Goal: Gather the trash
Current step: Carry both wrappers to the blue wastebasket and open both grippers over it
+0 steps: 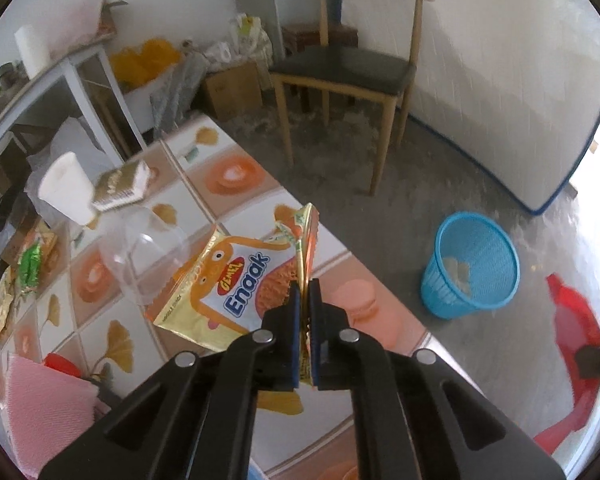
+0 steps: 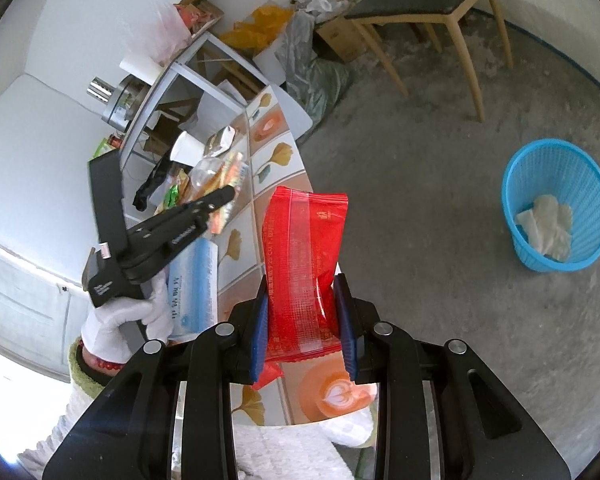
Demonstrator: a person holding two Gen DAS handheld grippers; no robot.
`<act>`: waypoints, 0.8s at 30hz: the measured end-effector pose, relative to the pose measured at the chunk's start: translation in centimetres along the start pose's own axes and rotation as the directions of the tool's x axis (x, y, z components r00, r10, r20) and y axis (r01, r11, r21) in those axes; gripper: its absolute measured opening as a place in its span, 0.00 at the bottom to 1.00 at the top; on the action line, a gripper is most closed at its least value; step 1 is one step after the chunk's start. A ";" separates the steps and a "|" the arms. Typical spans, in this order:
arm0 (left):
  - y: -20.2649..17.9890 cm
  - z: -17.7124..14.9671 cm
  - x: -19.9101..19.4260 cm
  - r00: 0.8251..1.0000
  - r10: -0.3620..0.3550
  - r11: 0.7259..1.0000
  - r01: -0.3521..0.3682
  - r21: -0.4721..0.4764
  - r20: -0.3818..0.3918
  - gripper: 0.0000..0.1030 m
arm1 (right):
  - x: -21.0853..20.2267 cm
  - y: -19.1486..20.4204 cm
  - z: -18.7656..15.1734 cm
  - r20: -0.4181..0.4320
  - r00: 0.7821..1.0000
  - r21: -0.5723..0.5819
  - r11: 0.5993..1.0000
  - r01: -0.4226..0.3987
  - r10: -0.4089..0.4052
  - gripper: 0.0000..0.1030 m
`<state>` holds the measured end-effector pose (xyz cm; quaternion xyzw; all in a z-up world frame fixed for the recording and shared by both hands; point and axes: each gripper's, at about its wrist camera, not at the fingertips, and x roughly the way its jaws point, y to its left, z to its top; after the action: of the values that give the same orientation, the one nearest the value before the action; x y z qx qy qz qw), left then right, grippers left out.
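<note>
Between the blue pads of the left gripper [image 1: 305, 292], a crumpled gold and orange foil noodle wrapper [image 1: 236, 280] is pinched by one edge, jaws nearly together; it hangs over the table with the tiled coffee-and-leaf patterned cloth [image 1: 236, 176]. "GEMEZ Enaak" reads clearly on its face; the small print along its edge is too fine to read. Its far side is folded out of sight. The right gripper [image 2: 304, 300] clamps a red plastic snack packet with a clear strip [image 2: 300, 264], held upright above the table edge; its white print is too small to make out. Behind the noodle wrapper lie a clear plastic cup on its side [image 1: 140, 256], a white paper cup [image 1: 66, 188] and a gold and white carton [image 1: 120, 186]. More wrappers at the left rim are cut off. On the concrete floor stands a blue mesh plastic bin [image 1: 472, 266] holding crumpled white paper [image 2: 548, 228], near a wooden chair with a dark seat [image 1: 348, 68].
</note>
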<state>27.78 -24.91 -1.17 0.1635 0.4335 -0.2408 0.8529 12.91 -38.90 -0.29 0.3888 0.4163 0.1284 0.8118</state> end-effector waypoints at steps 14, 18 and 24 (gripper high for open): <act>-2.0 1.1 -7.4 0.977 -0.013 0.999 0.004 0.040 0.211 0.03 | -0.5 0.0 0.1 0.022 1.000 0.031 0.999 -0.017 0.016 0.27; -2.9 1.4 -9.1 0.967 -0.058 0.997 0.046 0.054 0.247 0.03 | -0.7 -0.2 0.0 0.024 0.999 0.041 0.999 -0.021 0.020 0.27; -4.6 1.6 -10.1 0.958 -0.127 0.991 0.112 0.075 0.258 0.03 | -1.0 -0.7 0.0 0.035 0.999 0.056 0.998 -0.022 0.020 0.27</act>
<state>21.11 -26.80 7.70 0.1291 0.3187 -0.3241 0.8813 12.21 -39.90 -0.24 0.4179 0.4016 0.1183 0.8063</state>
